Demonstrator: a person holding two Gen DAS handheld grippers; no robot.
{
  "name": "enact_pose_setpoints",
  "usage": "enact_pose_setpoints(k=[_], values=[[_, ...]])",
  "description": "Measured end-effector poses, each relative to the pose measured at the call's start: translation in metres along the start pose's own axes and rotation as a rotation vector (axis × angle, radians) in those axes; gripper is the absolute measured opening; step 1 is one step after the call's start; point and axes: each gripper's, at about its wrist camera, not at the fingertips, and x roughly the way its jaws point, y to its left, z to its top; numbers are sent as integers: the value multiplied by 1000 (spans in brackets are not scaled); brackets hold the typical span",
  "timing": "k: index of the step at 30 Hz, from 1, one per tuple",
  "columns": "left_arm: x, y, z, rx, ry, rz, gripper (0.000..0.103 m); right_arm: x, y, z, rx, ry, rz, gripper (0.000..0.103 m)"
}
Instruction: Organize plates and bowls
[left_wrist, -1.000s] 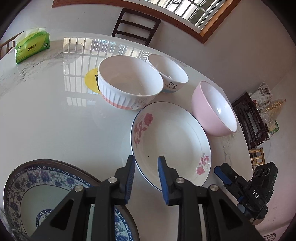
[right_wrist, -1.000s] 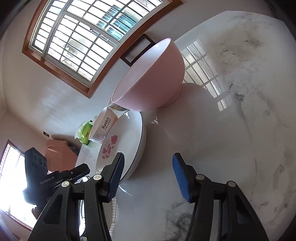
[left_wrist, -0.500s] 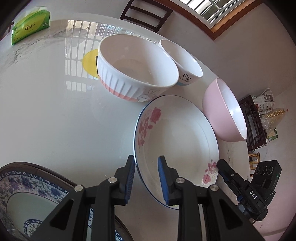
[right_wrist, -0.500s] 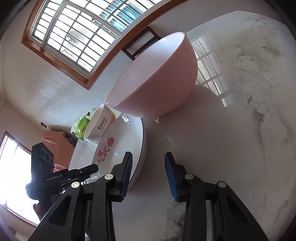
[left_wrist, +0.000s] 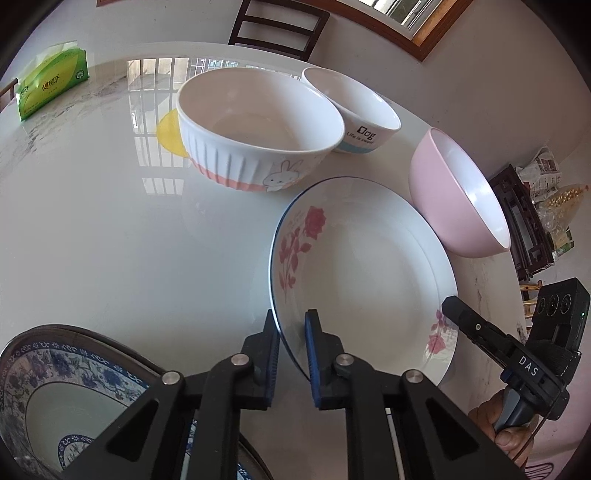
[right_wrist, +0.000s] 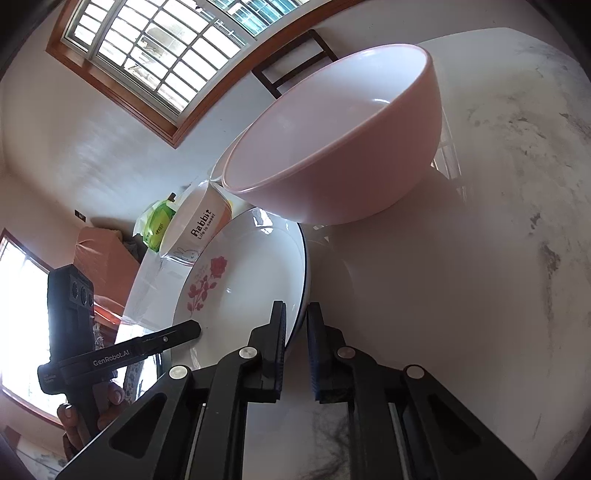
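A white rose-patterned plate lies on the white marble table; it also shows in the right wrist view. My left gripper is shut on the plate's near-left rim. My right gripper is shut on the plate's opposite rim. A pink bowl stands beside the plate, large in the right wrist view. A ribbed white rabbit bowl and a smaller white bowl stand behind. A blue-patterned plate lies at lower left.
A green tissue pack lies at the far left of the table. A yellow coaster sits behind the rabbit bowl. A dark chair stands beyond the table. A dark cabinet stands to the right.
Both grippers moved in onto the rose plate's rim. The right jaws went from wide open to closed on the rim; the left jaws narrowed around the opposite rim.
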Motion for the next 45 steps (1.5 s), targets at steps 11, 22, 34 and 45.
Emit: enact_pose_setpoints(k=[11,22,34,45], values=[[-20,-8,-26,14,-26,-6,13,-14,-8,-18,54,2,30,12],[-65,-12,-57,15,-98,18,14,-25,5,-39,50,5,77,12],[-94,16,-87,-36,-146,28,14,-27,33,-57,19,30,129,12],[-126,50,-120,-94,-197,68,14,-18,75,-73,-57,78,174,12]])
